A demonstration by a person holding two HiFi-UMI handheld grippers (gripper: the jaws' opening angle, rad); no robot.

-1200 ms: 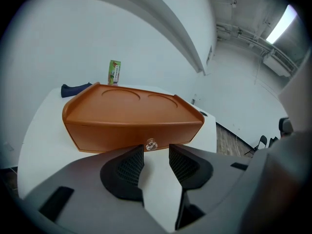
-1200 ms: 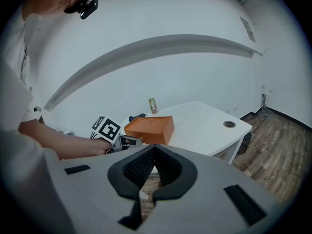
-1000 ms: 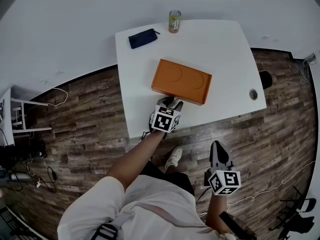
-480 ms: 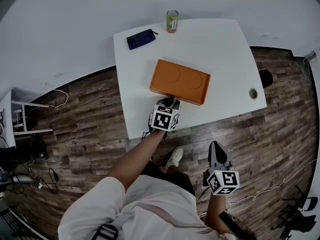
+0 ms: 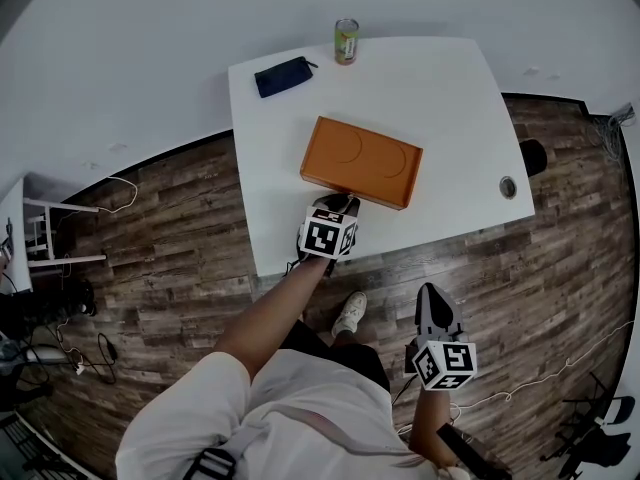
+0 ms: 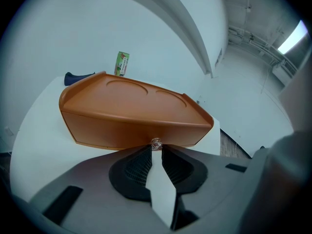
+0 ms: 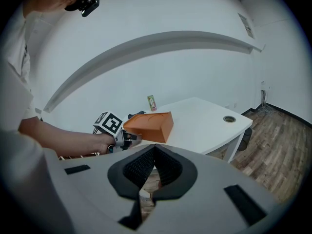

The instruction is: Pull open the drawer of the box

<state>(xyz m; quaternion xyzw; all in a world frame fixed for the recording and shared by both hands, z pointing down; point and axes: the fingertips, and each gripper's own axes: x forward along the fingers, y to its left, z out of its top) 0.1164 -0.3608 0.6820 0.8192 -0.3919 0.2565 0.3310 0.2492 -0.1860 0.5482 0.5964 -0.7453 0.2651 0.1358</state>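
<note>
Orange box (image 5: 362, 161) lies at the middle of the white table (image 5: 450, 98), its front face (image 6: 122, 128) turned to the near edge and flush. The left gripper (image 5: 340, 205) stands at that face; its jaws, which have just been closing, pinch the small clear knob (image 6: 156, 143). The right gripper (image 5: 433, 298) hangs beyond the near edge, over the wood floor (image 5: 560, 228), jaws together and empty. A can (image 5: 346, 42) and a dark pouch (image 5: 284, 76) sit at the far edge.

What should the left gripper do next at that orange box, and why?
Probably pull the left gripper straight back, away from the box. Its jaws have just been closing and now pinch the small clear knob on the front of the orange box, and the drawer looks not yet pulled out.
</note>
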